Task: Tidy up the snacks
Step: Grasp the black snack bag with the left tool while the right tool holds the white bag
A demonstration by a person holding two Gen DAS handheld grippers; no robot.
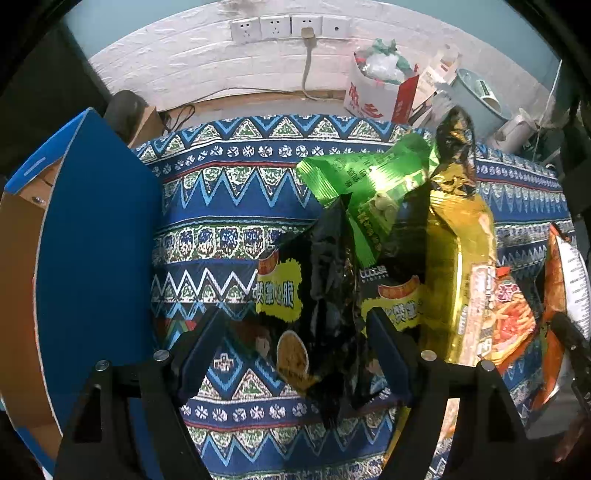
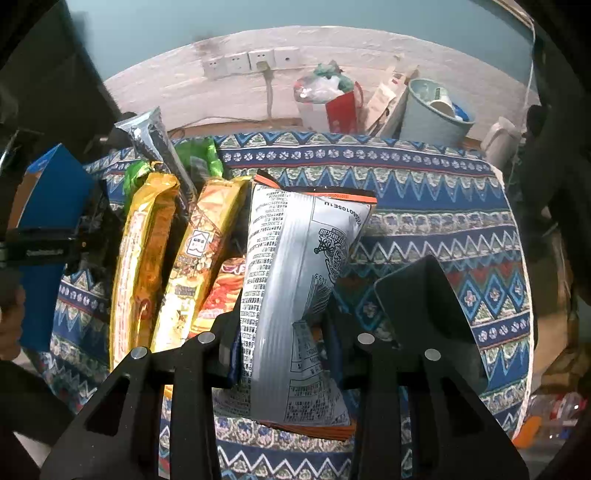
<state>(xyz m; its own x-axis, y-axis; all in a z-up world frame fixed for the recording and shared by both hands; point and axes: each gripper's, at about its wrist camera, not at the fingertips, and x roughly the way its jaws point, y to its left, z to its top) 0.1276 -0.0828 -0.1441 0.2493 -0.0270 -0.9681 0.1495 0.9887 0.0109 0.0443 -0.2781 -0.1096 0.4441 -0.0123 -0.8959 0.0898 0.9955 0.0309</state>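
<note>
In the left wrist view my left gripper (image 1: pixel 295 332) is open, its jaws either side of a black snack bag (image 1: pixel 325 295) with yellow labels that stands on the patterned cloth (image 1: pixel 221 192). Behind it lean a green bag (image 1: pixel 373 181) and a gold bag (image 1: pixel 458 258), with an orange bag (image 1: pixel 554 295) at the right. In the right wrist view my right gripper (image 2: pixel 288 325) is shut on a silver-backed, orange-edged snack bag (image 2: pixel 295 280), held upright. Gold bags (image 2: pixel 147 258) stand in a row to its left.
A blue cardboard box (image 1: pixel 92 240) stands open at the table's left; it also shows in the right wrist view (image 2: pixel 48 221). Behind the table are a wall with sockets (image 1: pixel 288 26), a white paper bag (image 1: pixel 376 92) and a pale bin (image 2: pixel 432 110).
</note>
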